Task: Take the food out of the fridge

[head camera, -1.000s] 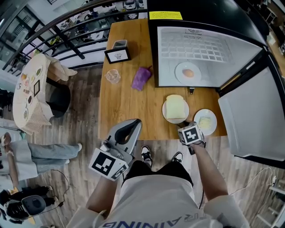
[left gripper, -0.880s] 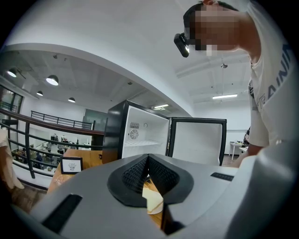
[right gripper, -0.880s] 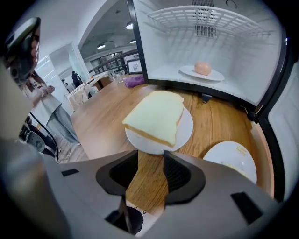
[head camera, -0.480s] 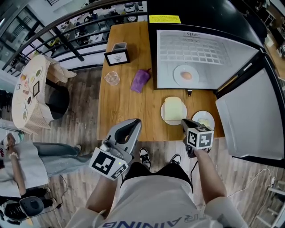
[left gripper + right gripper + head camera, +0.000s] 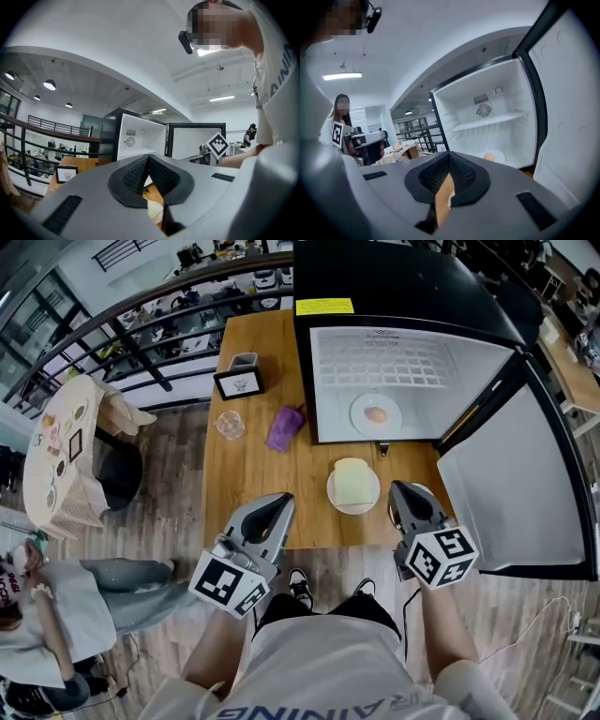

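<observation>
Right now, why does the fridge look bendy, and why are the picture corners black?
Head view: the wide lens bows the fridge and the railing. Right gripper view: a round picture with black corners, fridge walls curving. Left gripper view: same dark rim; the ceiling lights glow as bright spots.

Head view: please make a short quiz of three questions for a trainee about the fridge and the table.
1. How many plates are inside the fridge?
2. True or false: the fridge door is shut.
3. On the table, what lies closest to the fridge's left wall? A glass; B purple pouch; C framed sign.
Key: 1 one plate, with a round brownish food on it; 2 false, the door stands open; 3 B.
</observation>
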A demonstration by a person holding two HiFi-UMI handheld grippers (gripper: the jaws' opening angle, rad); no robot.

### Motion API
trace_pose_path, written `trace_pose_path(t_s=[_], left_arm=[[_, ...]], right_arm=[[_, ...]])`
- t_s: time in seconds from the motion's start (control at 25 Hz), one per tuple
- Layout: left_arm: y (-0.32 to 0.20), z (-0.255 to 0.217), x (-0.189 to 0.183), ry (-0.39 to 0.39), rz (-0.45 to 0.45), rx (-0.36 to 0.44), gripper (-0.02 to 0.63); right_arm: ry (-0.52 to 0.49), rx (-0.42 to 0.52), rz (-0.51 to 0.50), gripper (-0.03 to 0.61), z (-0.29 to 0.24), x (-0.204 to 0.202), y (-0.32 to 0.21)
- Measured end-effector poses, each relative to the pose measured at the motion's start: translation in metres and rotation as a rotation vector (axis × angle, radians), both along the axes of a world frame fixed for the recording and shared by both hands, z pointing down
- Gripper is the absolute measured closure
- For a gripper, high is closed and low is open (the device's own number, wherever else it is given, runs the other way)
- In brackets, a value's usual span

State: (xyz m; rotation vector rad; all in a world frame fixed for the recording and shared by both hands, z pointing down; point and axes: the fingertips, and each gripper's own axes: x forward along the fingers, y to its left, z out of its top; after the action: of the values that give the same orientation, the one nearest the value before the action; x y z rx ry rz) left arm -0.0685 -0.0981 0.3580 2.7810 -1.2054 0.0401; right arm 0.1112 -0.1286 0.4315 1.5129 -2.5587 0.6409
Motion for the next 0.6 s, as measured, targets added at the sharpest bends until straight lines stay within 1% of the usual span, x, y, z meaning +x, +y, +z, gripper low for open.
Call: trace_pose_path(t_s=[0.16, 0.28, 0.44, 0.6], left_arm=[[0.004, -0.013, 0.012, -0.009, 0.015, 0.035, 0.607], [0.006, -0.023, 0.022, -0.015, 0.030, 0.064, 0.607], [0.008, -0.037, 0.030, -0.012, 0.040, 0.095, 0.607], [0.011, -0.044, 0.035, -0.011, 0.041, 0.116, 0.607]], right_arm=[[0.019, 0.147, 0.019, 0.558, -0.051, 0.006, 0.011], [0.028, 0.229, 0.024, 0.558, -0.084, 0.012, 0.019], [0.017, 0.278, 0.038, 0.558, -0.112, 0.022, 0.026], [0.006, 0.285, 0.047, 0.558, -0.120, 0.029, 0.030]])
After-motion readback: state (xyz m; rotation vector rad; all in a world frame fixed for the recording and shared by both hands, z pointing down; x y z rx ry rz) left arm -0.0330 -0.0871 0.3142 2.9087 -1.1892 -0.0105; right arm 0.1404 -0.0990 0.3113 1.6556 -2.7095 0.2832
